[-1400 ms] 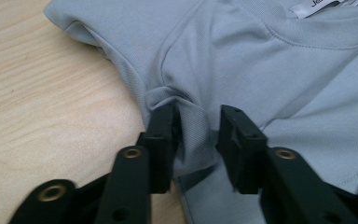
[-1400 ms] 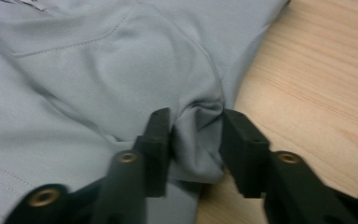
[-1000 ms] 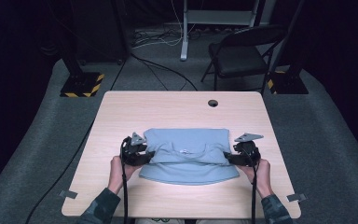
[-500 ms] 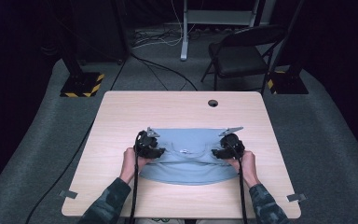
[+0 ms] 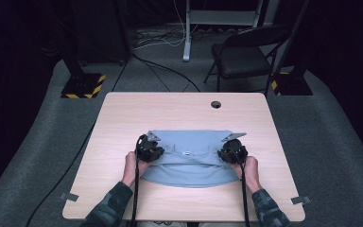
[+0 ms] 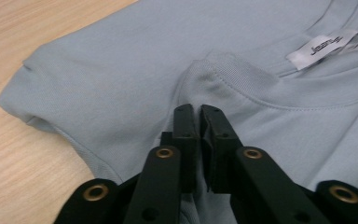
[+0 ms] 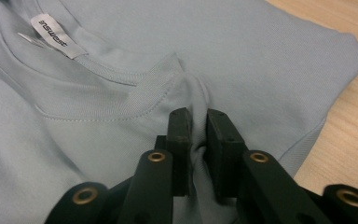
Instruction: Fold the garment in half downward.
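Two grippers clamped on pale blue T-shirt (image 5: 189, 158), lying flat on near half of light wooden table (image 5: 123, 113), folded, collar side toward person. Left gripper (image 6: 197, 109): jaws just closed, nearly together, pinching a raised fold of fabric at left end of ribbed neckband (image 6: 223, 77). Same gripper in high view (image 5: 149, 147) at shirt's left shoulder. Right gripper (image 7: 197, 114): jaws likewise just closed, narrow, with bunched cloth between pads at right end of neckband. In high view (image 5: 231, 150) at shirt's right shoulder. White neck label (image 6: 322, 45) inside collar, between the two grips; printed text too small to read. Short sleeve (image 6: 23, 100) folded at shirt edge, resting on table. Left hand (image 5: 133, 165) and right hand (image 5: 249, 168) behind grippers, camouflage sleeves at near table edge. Cables trailing back toward person.
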The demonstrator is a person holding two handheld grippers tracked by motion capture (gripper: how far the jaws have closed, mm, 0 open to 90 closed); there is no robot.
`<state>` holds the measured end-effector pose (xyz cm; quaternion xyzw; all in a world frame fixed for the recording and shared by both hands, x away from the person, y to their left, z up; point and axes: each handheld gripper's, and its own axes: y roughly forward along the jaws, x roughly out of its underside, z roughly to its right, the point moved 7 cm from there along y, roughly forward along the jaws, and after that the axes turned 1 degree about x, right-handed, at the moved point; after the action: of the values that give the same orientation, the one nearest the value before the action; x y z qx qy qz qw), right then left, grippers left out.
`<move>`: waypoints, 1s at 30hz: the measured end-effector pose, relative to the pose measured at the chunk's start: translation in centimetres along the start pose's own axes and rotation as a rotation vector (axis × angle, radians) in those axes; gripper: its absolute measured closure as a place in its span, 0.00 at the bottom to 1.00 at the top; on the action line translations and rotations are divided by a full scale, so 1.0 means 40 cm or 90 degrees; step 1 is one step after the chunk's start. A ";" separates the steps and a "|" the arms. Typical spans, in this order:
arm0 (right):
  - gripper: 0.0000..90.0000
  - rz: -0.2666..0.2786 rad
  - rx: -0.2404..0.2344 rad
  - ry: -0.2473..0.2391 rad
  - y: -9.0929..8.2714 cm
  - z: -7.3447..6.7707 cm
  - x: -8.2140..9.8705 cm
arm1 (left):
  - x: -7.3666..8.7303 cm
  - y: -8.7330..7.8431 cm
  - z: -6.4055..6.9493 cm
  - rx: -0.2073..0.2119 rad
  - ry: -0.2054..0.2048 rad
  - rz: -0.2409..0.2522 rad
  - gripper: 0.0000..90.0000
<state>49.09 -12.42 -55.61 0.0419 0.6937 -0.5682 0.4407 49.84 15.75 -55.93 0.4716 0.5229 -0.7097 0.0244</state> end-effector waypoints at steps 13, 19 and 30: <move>0.93 0.040 -0.023 0.006 -0.048 -0.012 -0.008 | -0.010 -0.043 0.011 0.029 -0.010 0.039 0.97; 0.93 0.059 -0.032 -0.003 -0.097 -0.031 0.003 | -0.005 -0.093 0.040 0.041 0.003 0.058 0.97; 0.93 0.051 -0.051 -0.040 -0.152 -0.081 0.075 | 0.064 -0.149 0.099 0.079 0.023 0.052 0.96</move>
<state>42.05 -13.22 -53.11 0.0345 0.6994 -0.5229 0.4860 42.73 16.59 -53.39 0.5059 0.4587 -0.7304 0.0149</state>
